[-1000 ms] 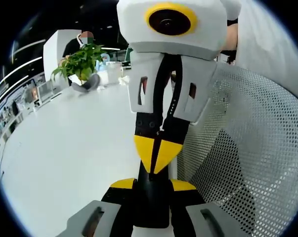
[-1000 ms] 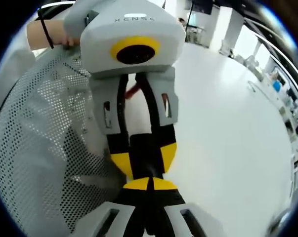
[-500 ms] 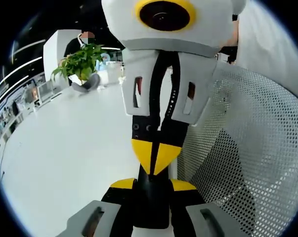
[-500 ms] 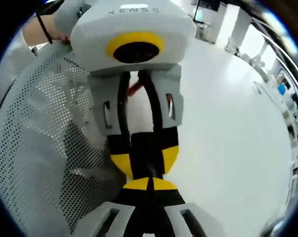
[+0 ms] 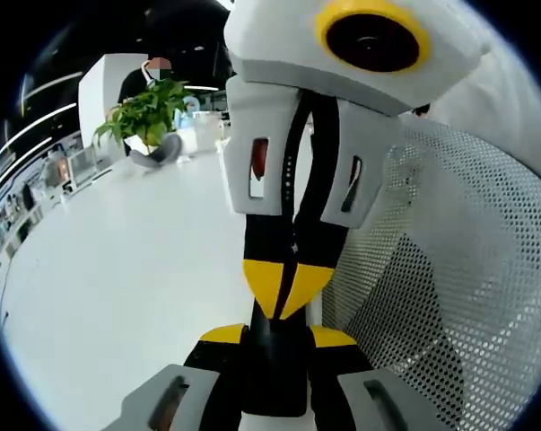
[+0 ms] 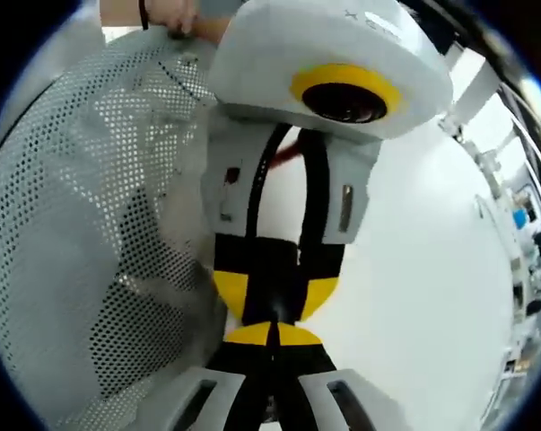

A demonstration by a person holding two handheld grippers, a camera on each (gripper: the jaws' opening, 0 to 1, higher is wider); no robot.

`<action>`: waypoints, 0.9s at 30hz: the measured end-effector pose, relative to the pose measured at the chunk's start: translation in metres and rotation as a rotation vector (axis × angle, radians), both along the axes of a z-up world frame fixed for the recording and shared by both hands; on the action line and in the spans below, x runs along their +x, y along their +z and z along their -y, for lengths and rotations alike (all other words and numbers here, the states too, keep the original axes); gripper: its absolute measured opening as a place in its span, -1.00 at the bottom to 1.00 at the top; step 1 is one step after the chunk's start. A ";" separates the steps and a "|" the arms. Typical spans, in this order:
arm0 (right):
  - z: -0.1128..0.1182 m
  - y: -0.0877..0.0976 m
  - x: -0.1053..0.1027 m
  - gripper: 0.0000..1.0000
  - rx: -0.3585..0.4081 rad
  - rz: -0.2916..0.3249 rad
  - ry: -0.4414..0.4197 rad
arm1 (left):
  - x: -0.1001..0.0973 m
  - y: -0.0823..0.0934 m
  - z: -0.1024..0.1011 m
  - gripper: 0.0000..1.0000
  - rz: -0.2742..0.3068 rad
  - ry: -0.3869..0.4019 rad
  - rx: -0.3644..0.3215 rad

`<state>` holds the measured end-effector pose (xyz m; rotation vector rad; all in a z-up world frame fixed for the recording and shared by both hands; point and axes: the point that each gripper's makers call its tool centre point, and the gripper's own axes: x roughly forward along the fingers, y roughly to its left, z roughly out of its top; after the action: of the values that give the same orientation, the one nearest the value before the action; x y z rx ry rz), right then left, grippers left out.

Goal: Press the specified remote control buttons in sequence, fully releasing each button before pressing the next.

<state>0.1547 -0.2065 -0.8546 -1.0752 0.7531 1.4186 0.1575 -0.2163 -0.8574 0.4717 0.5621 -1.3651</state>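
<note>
Tilting since a moment ago, our right tool (image 5: pixel 286 285) and left tool (image 6: pixel 272 305) meet tip to tip, both closed on nothing, over the white bench (image 5: pixel 117 260) beside a mesh chair (image 5: pixel 449 269), perhaps pausing; we cannot find the remote.

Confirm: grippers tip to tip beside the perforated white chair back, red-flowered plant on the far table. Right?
Not quite. The potted plant is green-leaved, with no red flowers, as the left gripper view shows. The rest holds: the left gripper meets the right gripper tip to tip beside the perforated white chair back.
</note>
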 end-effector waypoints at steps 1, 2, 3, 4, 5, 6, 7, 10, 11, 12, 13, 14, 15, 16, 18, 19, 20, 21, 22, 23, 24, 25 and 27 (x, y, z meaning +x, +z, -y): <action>0.000 0.000 0.000 -1.00 0.007 0.001 -0.014 | 0.000 0.000 0.000 -0.50 0.000 0.000 0.000; 0.000 0.000 0.000 -1.00 0.012 0.004 -0.018 | 0.000 0.000 0.000 -0.50 0.000 0.000 -0.001; 0.000 0.000 0.000 -1.00 0.021 0.011 -0.027 | 0.000 0.000 0.000 -0.50 0.000 0.000 -0.001; 0.000 0.000 0.000 -1.00 0.026 0.013 -0.032 | 0.000 0.000 0.000 -0.50 0.000 0.000 -0.001; 0.000 0.001 0.000 -1.00 0.055 0.014 -0.075 | 0.000 0.000 0.000 -0.50 -0.001 0.001 -0.001; 0.000 0.001 0.001 -1.00 0.067 0.015 -0.086 | 0.000 0.000 0.000 -0.50 -0.001 0.001 -0.001; 0.001 0.002 0.001 -1.00 0.082 0.020 -0.087 | 0.000 0.000 0.000 -0.50 -0.001 0.001 -0.002; 0.000 0.002 0.001 -1.00 0.135 0.001 -0.141 | 0.000 0.000 0.000 -0.50 -0.001 0.001 -0.002; 0.000 0.003 0.001 -1.00 0.150 -0.011 -0.158 | 0.000 0.000 0.000 -0.50 -0.001 0.001 -0.002; 0.000 0.003 0.001 -1.00 0.168 -0.032 -0.187 | 0.001 0.000 0.000 -0.50 -0.001 0.000 -0.002; 0.001 0.003 0.002 -1.00 0.173 -0.038 -0.187 | 0.001 0.000 0.001 -0.50 -0.001 0.000 -0.003; 0.001 0.003 0.002 -1.00 0.173 -0.037 -0.181 | 0.001 0.000 0.001 -0.50 -0.001 0.000 -0.003; 0.000 0.003 0.002 -1.00 0.176 -0.036 -0.172 | 0.001 0.000 0.001 -0.50 -0.002 0.000 -0.003; 0.000 0.003 0.001 -1.00 0.176 -0.033 -0.160 | 0.001 0.000 0.001 -0.50 -0.002 0.000 -0.003; -0.001 0.004 0.000 -1.00 0.175 -0.016 -0.118 | 0.001 0.000 0.001 -0.50 -0.002 0.000 -0.004; -0.003 0.004 -0.001 -1.00 0.181 -0.015 -0.106 | 0.001 0.000 0.001 -0.50 -0.002 0.000 -0.004; -0.004 0.004 -0.001 -1.00 0.182 -0.013 -0.100 | 0.001 0.000 0.001 -0.50 -0.002 0.000 -0.004; -0.005 0.004 -0.002 -1.00 0.184 -0.012 -0.094 | 0.001 0.000 0.001 -0.50 -0.002 0.000 -0.004; -0.006 0.004 -0.002 -1.00 0.183 -0.011 -0.092 | 0.001 0.000 0.001 -0.50 -0.002 0.000 -0.004; -0.006 0.004 -0.002 -1.00 0.178 -0.007 -0.085 | 0.000 0.000 0.001 -0.50 -0.002 0.000 -0.004; -0.007 0.004 -0.002 -1.00 0.178 -0.009 -0.083 | 0.000 0.000 0.001 -0.50 -0.002 0.000 -0.004; -0.007 0.004 -0.002 -1.00 0.178 -0.010 -0.083 | 0.000 0.000 0.001 -0.50 -0.002 0.000 -0.004; -0.007 0.004 -0.001 -1.00 0.179 -0.018 -0.087 | 0.001 0.000 0.001 -0.50 -0.002 0.000 -0.004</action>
<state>0.1532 -0.1999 -0.8505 -0.8826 0.6649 1.3945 0.1582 -0.2173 -0.8577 0.4671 0.5606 -1.3668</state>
